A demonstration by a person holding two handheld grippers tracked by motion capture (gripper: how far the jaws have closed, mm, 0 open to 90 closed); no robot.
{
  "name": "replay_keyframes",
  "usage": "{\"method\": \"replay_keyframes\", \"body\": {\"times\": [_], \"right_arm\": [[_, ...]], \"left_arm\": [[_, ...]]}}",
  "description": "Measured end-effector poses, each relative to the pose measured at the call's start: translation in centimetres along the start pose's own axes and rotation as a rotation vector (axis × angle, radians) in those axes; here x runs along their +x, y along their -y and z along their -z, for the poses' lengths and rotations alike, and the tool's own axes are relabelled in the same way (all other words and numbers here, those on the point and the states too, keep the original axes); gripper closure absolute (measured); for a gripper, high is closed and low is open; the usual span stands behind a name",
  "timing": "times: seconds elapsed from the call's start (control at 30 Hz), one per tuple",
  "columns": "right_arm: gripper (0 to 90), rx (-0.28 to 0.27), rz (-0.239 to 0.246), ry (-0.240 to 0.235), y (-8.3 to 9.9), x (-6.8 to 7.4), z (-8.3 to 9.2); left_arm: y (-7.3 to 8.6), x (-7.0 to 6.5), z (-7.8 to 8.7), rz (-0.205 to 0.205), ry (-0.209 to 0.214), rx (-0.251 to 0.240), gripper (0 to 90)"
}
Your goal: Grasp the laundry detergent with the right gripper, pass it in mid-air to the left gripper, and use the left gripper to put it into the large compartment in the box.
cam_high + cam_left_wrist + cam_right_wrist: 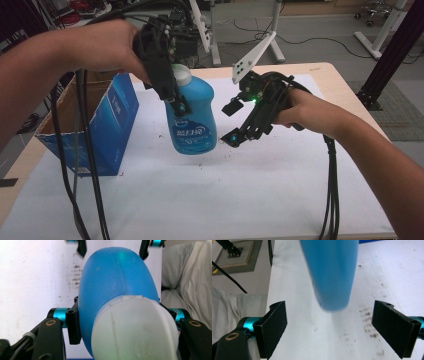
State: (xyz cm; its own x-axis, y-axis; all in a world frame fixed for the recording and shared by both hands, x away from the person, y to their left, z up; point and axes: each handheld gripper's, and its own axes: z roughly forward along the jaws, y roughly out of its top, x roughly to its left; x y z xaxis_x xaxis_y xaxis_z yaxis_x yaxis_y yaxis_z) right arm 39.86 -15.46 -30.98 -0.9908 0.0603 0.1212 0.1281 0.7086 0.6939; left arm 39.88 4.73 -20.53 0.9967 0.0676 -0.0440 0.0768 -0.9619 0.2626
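Note:
A blue detergent bottle [192, 122] with a white cap [181, 74] hangs upright over the white sheet. My left gripper [177, 102] comes down from above and is shut on the bottle's upper body just below the cap. In the left gripper view the cap [135, 327] and blue body [117, 282] sit between the pads [73, 325]. My right gripper [232, 122] stands open just right of the bottle, apart from it. In the right gripper view the bottle's lower end [332, 270] lies ahead of the spread pads [273, 325], with nothing between them.
An open blue cardboard box [107, 125] stands at the left of the table, close to the bottle. A white sheet [250, 190] covers the wooden table [345, 85]. Black cables [82, 165] trail from both grippers across the front.

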Motion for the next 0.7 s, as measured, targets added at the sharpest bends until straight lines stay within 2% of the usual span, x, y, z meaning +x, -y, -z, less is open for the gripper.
{"method": "replay_keyframes", "body": {"times": [0.1,0.2,0.27,0.3,0.33,0.37,0.47,0.57,0.7], "right_arm": [[12.6,0.043,0.003,0.029,0.7,0.1,1.3],[12.6,0.072,-0.009,0.035,1.2,0.2,2.7],[12.5,0.110,-0.019,0.049,1.4,0.3,3.5],[11.6,0.134,-0.032,0.058,1.5,0.3,3.8],[3.9,0.159,-0.041,0.069,1.6,0.3,4.1],[0.9,0.188,-0.044,0.092,1.8,0.3,4.3],[0.9,0.253,-0.064,0.108,2.3,0.2,5.3],[0.9,0.261,-0.070,0.123,2.9,0.3,6.4],[0.9,0.270,-0.084,0.167,3.8,0.4,7.6]], "left_arm": [[0.4,0.5,0.8,0.048,-0.016,0.005,37.8],[0.9,1.0,1.5,0.102,-0.027,0.007,37.8],[1.2,1.3,1.9,0.135,-0.029,0.011,37.8],[1.4,1.4,2.1,0.154,-0.032,0.011,37.8],[1.5,1.5,2.3,0.167,-0.036,0.015,37.8],[1.7,1.6,2.5,0.181,-0.040,0.017,37.8],[2.2,2.0,3.3,0.218,-0.056,0.027,37.8],[2.8,2.4,4.3,0.267,-0.077,0.023,37.8],[3.7,2.8,5.4,0.335,-0.104,0.013,37.7]]}}
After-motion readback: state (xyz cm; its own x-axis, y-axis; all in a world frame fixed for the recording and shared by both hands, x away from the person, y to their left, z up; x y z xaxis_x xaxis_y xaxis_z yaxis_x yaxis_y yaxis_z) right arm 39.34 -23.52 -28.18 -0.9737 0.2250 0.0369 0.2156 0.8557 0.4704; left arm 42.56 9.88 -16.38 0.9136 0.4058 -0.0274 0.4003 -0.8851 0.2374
